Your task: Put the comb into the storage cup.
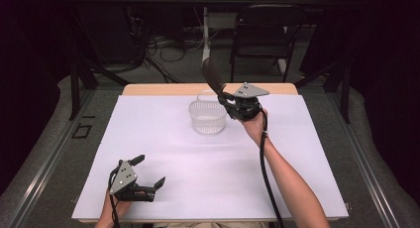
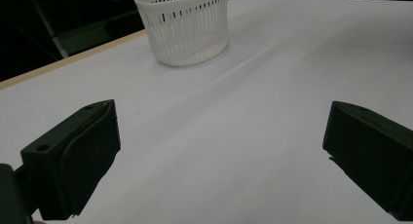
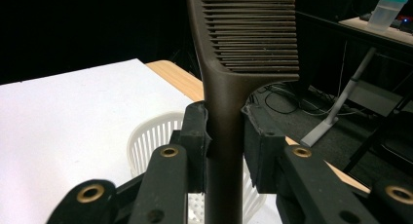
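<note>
My right gripper (image 1: 227, 96) is raised just right of a white slotted basket (image 1: 207, 116) at the far middle of the table and is shut on the handle of a dark brown comb (image 1: 213, 76). The comb (image 3: 243, 34) stands upright between the jaws, teeth end up, with the basket (image 3: 151, 136) below and behind it. My left gripper (image 1: 150, 171) rests near the front left edge of the table. It is open with nothing between its fingers (image 2: 73, 156). From there the basket (image 2: 183, 27) stands well ahead.
A white sheet (image 1: 208, 163) covers the table, with a wooden edge (image 1: 163, 89) showing at the far side. A black chair (image 1: 262, 34) and cables lie on the floor beyond. A bottle (image 3: 386, 9) stands on a far desk.
</note>
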Motion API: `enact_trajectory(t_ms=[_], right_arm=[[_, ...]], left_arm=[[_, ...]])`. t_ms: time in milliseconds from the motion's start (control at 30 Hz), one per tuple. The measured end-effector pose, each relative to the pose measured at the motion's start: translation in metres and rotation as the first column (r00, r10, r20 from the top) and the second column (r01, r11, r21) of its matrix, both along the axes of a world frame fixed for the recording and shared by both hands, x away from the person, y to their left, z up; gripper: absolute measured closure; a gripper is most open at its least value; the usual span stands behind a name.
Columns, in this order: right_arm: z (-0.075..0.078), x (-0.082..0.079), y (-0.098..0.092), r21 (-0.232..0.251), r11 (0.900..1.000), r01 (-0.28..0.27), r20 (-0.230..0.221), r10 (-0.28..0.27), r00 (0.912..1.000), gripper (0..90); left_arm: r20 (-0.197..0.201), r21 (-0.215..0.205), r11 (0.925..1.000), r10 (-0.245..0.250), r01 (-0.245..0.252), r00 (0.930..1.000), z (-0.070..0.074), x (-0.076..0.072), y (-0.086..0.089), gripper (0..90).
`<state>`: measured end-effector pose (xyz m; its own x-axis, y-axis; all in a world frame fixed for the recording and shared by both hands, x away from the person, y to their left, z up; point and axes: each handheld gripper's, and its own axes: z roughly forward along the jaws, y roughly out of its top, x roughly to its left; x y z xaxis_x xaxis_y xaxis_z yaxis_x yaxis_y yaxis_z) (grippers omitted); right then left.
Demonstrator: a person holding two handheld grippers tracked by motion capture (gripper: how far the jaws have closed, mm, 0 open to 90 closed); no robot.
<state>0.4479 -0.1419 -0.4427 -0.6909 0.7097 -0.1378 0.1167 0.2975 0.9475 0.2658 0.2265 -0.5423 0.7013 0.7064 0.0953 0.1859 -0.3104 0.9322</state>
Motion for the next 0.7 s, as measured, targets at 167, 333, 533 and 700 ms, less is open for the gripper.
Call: enact_trajectory(t_ms=[167,333,533,700], right_arm=[[0.0032,0.0019,0.0031,-0.008,1.000,-0.006,0.006,0.006,1.0000,72.5],[0.0053,0.0038,0.0067,-0.017,1.000,-0.019,0.017,0.019,0.9997,72.4],[0.0076,0.0060,0.0094,-0.025,0.999,-0.025,0.024,0.026,0.9994,72.4],[0.0094,0.0081,0.0102,-0.024,0.999,-0.026,0.028,0.027,0.9992,72.5]], left_arm=[[0.000,0.000,1.0000,-0.001,0.001,1.0000,0.0000,0.0000,0.0000,0.3],[0.003,0.003,1.0000,-0.003,0.003,1.0000,0.0003,-0.0003,-0.0002,0.3],[0.001,0.000,1.0000,-0.001,0.001,1.0000,0.0001,-0.0001,-0.0001,0.3],[0.003,0.001,1.0000,-0.003,0.003,1.0000,0.0001,-0.0002,-0.0003,0.4]])
